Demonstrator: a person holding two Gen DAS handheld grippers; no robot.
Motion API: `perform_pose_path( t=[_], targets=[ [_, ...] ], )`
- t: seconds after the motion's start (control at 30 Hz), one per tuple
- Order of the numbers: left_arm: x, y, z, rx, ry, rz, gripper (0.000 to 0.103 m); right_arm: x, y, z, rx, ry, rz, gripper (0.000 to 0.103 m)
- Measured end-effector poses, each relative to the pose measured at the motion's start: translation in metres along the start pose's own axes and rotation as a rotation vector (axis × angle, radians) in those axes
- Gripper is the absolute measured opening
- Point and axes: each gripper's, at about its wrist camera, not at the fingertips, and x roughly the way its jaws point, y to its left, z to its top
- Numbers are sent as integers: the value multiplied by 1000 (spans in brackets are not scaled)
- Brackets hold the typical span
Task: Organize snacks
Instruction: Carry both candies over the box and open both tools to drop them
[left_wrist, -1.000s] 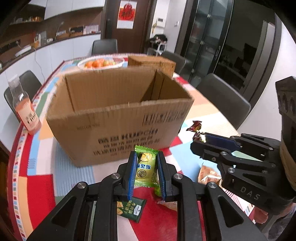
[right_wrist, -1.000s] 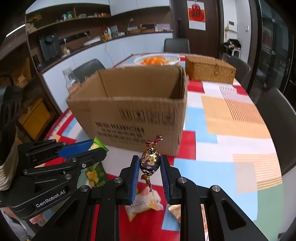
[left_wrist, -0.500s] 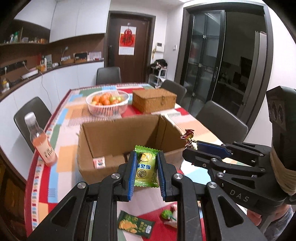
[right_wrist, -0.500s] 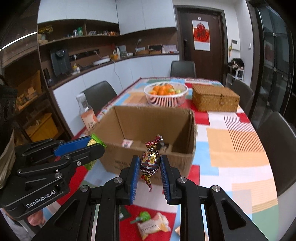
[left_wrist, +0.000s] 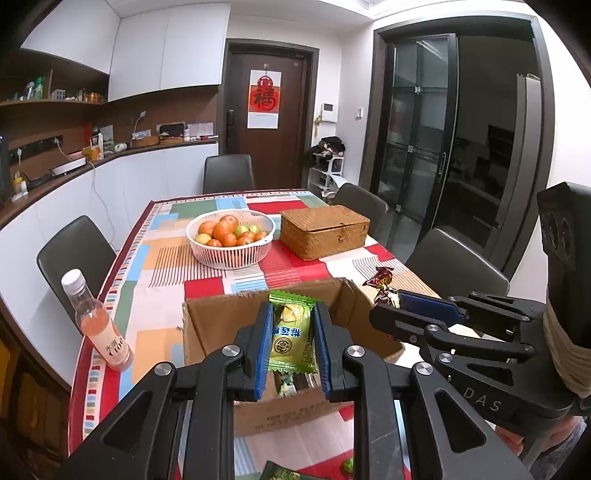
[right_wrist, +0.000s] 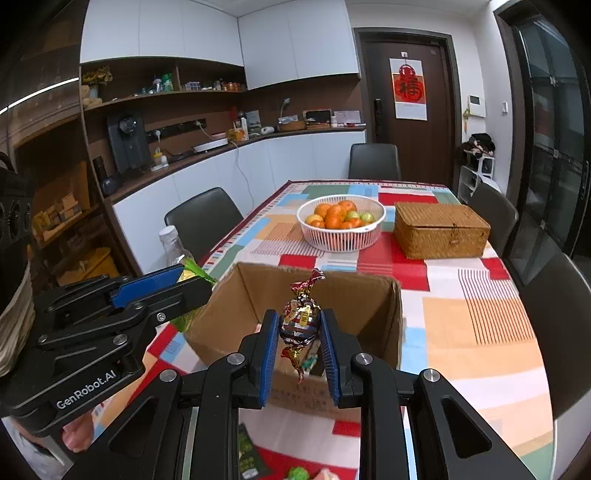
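My left gripper (left_wrist: 293, 345) is shut on a green snack packet (left_wrist: 293, 334) and holds it above the open cardboard box (left_wrist: 218, 321). My right gripper (right_wrist: 300, 341) is shut on a foil-wrapped candy (right_wrist: 301, 319) and holds it above the same box (right_wrist: 240, 306). Each gripper shows in the other's view: the right one (left_wrist: 384, 295) to the right with its candy, the left one (right_wrist: 192, 278) to the left with its packet. A few snacks lie inside the box (left_wrist: 291, 384). Loose snacks lie on the table in front of the box: a dark green packet (right_wrist: 249, 458) and a small green candy (right_wrist: 297, 473).
A pink drink bottle (left_wrist: 98, 325) stands left of the box. A white basket of fruit (left_wrist: 231, 236) and a wicker box (left_wrist: 325, 230) stand behind it on the patterned tablecloth (right_wrist: 476, 332). Dark chairs (left_wrist: 74, 251) surround the table.
Both grippers have risen from table level to above the box's open top, each keeping its snack. The box's inside has come into view below them.
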Motion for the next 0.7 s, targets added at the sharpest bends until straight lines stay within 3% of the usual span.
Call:
perform_pose_path(
  t=[0.53, 0.67, 0.7],
  targets=[
    [70, 29, 11, 10, 134, 48, 23, 55, -10, 17, 20, 99, -17, 24],
    [71, 31, 9, 5, 136, 84, 41, 65, -14, 17, 32, 117, -51, 27],
    [69, 31, 7, 4, 130, 89, 41, 65, -15, 16, 37, 119, -58, 30]
  ],
)
